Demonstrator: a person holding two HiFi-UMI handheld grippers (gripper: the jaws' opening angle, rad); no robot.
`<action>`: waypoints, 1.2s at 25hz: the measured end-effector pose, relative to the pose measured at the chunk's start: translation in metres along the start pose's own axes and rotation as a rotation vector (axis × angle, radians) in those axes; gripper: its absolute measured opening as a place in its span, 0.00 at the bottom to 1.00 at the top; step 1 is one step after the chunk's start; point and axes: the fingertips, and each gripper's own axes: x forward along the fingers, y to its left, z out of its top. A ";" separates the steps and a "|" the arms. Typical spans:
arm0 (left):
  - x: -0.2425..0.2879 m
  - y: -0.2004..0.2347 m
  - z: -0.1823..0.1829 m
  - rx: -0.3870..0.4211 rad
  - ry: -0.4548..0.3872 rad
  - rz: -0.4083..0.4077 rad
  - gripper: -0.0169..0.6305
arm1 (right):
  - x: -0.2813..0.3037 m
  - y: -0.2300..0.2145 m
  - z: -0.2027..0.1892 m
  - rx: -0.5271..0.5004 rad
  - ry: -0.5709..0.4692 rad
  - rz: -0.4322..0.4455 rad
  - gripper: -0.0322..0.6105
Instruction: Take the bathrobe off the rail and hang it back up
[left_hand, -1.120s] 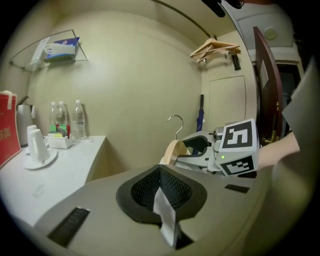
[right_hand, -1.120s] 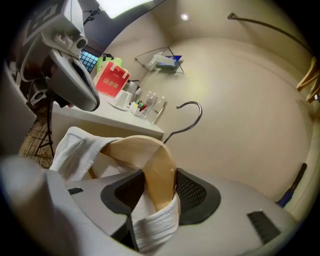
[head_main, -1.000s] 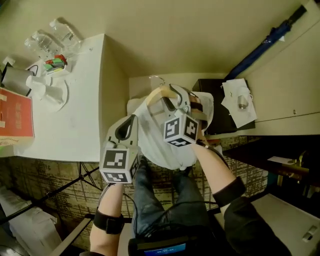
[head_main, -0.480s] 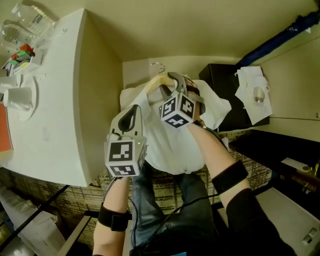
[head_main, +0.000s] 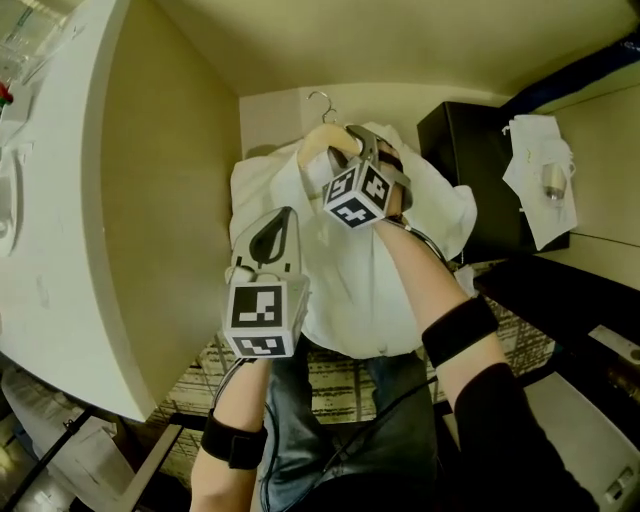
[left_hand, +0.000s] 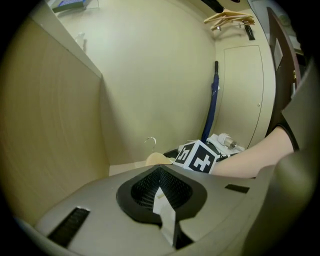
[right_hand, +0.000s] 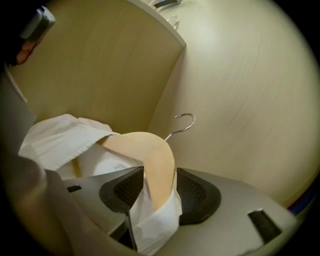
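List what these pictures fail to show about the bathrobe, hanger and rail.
Bathrobe hem and sleeves: head view looks down, its own folds cover them.
Hanger far arm: right gripper view, wrapped in robe cloth.
Countertop items: head view, cut off by left edge.
Rail: left gripper view, at most a dark sliver at the top edge above spare hangers.
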 end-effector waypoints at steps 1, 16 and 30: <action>0.002 0.002 -0.003 0.000 0.003 0.001 0.03 | 0.007 -0.001 -0.005 0.008 0.017 -0.010 0.42; -0.018 -0.013 0.028 -0.026 -0.013 -0.010 0.03 | -0.039 -0.024 0.000 0.110 0.053 -0.011 0.38; -0.163 -0.038 0.192 0.020 -0.122 -0.023 0.03 | -0.307 -0.114 0.191 0.300 -0.234 -0.062 0.09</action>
